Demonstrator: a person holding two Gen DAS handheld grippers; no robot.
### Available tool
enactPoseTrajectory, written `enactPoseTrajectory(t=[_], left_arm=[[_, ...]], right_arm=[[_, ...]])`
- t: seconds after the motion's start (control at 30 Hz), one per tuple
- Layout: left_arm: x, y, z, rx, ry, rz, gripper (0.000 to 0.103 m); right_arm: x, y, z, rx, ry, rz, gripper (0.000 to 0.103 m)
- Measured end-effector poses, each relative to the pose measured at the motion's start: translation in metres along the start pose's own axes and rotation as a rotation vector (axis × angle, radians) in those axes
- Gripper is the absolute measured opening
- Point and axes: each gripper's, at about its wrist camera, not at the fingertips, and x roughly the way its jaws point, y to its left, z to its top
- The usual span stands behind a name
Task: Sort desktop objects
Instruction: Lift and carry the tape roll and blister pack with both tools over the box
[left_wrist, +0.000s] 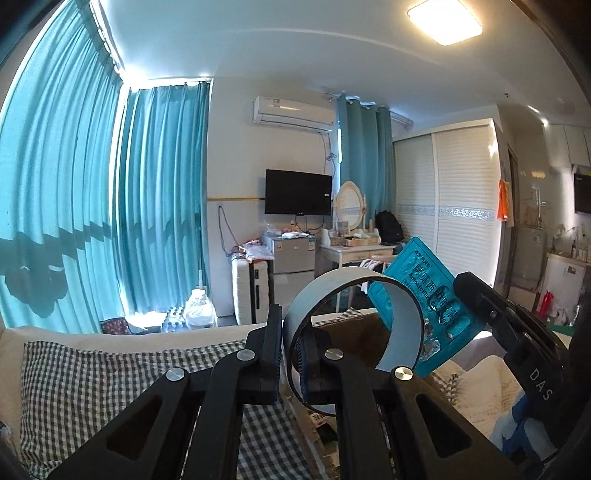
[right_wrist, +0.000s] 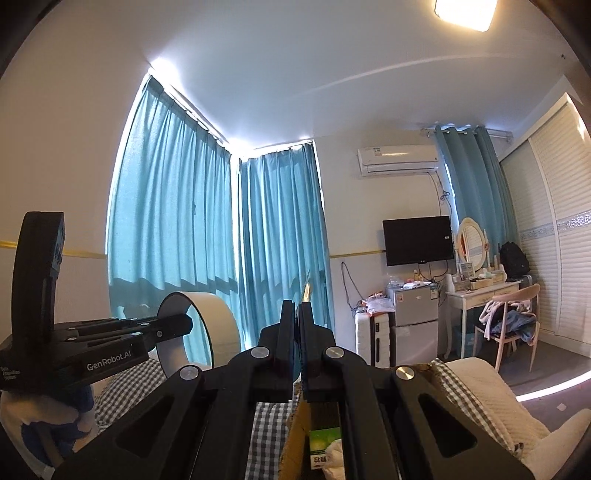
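My left gripper (left_wrist: 290, 332) is shut on the wall of a pale tape roll (left_wrist: 343, 277), one finger outside the ring and one inside it. The roll is held up in the air. To its right, my right gripper (left_wrist: 465, 291) is shut on a teal blister pack of capsules (left_wrist: 417, 269), tilted and partly behind the roll. In the right wrist view, the right gripper (right_wrist: 297, 314) has its jaws together on the pack (right_wrist: 306, 291), seen edge-on as a thin strip. At the left of that view the left gripper (right_wrist: 184, 325) carries the tape roll (right_wrist: 218, 317).
An open cardboard box (left_wrist: 354, 332) sits below the grippers, with a green packet (right_wrist: 325, 443) inside. A checked cloth (left_wrist: 110, 369) and a white blanket (right_wrist: 491, 398) lie around it. A gloved hand (right_wrist: 37, 424) holds the left gripper. Curtains, a TV, a fridge and a chair stand far behind.
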Motion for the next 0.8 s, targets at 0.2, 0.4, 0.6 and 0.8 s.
enactPoseTrajectory(t=[0.2, 0.4, 0.6, 0.8], left_arm=[[0.025, -0.036, -0.001, 0.037, 0.023, -0.043, 0.008], [0.059, -0.061, -0.015, 0.066, 0.084, -0.074, 0.008], [0.092, -0.076, -0.036, 0.088, 0.144, -0.087, 0.008], [0.135, -0.073, -0.067, 0.052, 0.230, -0.107, 0.008]], right_arm=[[-0.013, -0.023, -0.002, -0.018, 0.007, -0.067, 0.002], [-0.011, -0.053, -0.007, 0.000, 0.039, -0.124, 0.002], [0.008, -0.078, -0.027, 0.011, 0.112, -0.161, 0.002], [0.035, -0.094, -0.055, 0.017, 0.210, -0.176, 0.002]])
